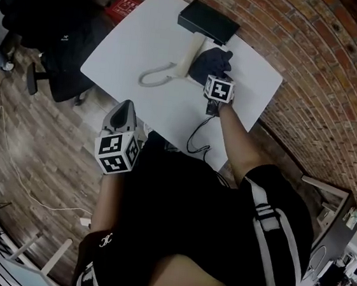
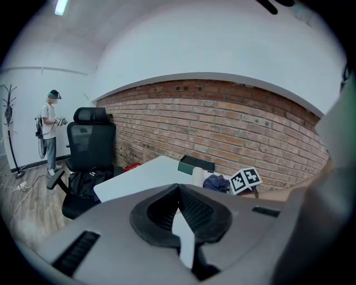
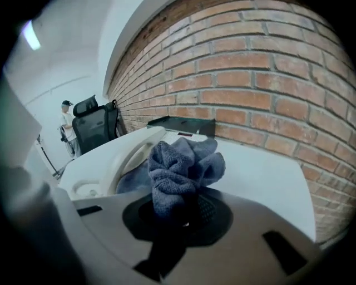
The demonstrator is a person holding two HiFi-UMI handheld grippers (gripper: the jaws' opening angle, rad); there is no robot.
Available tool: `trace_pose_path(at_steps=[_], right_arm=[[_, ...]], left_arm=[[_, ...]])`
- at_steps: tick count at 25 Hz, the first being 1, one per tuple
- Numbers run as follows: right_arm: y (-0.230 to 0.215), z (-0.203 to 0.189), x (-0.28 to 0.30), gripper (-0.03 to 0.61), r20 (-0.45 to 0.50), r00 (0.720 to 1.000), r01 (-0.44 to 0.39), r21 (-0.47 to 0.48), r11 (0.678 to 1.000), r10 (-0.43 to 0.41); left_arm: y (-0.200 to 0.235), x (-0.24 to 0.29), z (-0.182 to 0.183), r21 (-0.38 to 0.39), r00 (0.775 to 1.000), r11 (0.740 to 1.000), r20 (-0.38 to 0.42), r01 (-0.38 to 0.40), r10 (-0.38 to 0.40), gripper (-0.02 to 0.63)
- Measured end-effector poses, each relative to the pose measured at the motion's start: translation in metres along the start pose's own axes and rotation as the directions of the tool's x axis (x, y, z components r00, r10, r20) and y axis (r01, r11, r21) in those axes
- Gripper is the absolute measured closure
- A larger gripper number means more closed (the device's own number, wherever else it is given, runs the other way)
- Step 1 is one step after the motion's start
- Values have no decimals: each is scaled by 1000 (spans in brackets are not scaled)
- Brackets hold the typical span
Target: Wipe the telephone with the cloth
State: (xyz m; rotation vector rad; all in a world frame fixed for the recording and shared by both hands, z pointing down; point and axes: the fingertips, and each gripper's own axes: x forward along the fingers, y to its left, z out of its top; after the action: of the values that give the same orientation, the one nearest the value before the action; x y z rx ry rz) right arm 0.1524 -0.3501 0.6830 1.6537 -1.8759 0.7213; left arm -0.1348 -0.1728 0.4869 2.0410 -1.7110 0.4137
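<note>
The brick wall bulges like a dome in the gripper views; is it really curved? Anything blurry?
Left gripper view: the wide-angle lens arches the brick wall and blackens the corners. Right gripper view: same bending; the cloth in the right gripper is sharp, the gripper's near body soft. Head view: dim light; the wall runs nearly straight beside the table.

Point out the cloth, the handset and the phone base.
Crumpled dark blue cloth [image 3: 186, 164], right gripper view, bunched middle.
Cream plastic telephone handset [image 1: 189, 56], head view, its grip.
Black box-shaped telephone base [image 1: 208, 21], head view, top face.
</note>
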Motion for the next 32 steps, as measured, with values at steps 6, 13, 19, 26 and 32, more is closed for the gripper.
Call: trace_pose_path(at_steps=[6,13,19,26,32], right_arm=[[16,-26,-19,541,-52,994,-93,-41,995,91],[28,48,-90,543,230,959,-153,-63,986,163],[33,101,-172,545,470,864,-133,-127,983,177],[47,99,-217,545,569,805,-128,-110,986,168],[50,87,-236,545,572,797,-142,-136,980,195]], left_arm=[[-3,2,4,-24,1000,1000,21,-2,2,614],[-4,-6,10,-27,998,1000,66,-15,16,613],[-2,-14,17,-32,994,999,107,-15,18,614],[-8,-15,23,-11,990,1000,139,1,1,614],[-26,-12,35,3,984,1000,179,28,-28,614]])
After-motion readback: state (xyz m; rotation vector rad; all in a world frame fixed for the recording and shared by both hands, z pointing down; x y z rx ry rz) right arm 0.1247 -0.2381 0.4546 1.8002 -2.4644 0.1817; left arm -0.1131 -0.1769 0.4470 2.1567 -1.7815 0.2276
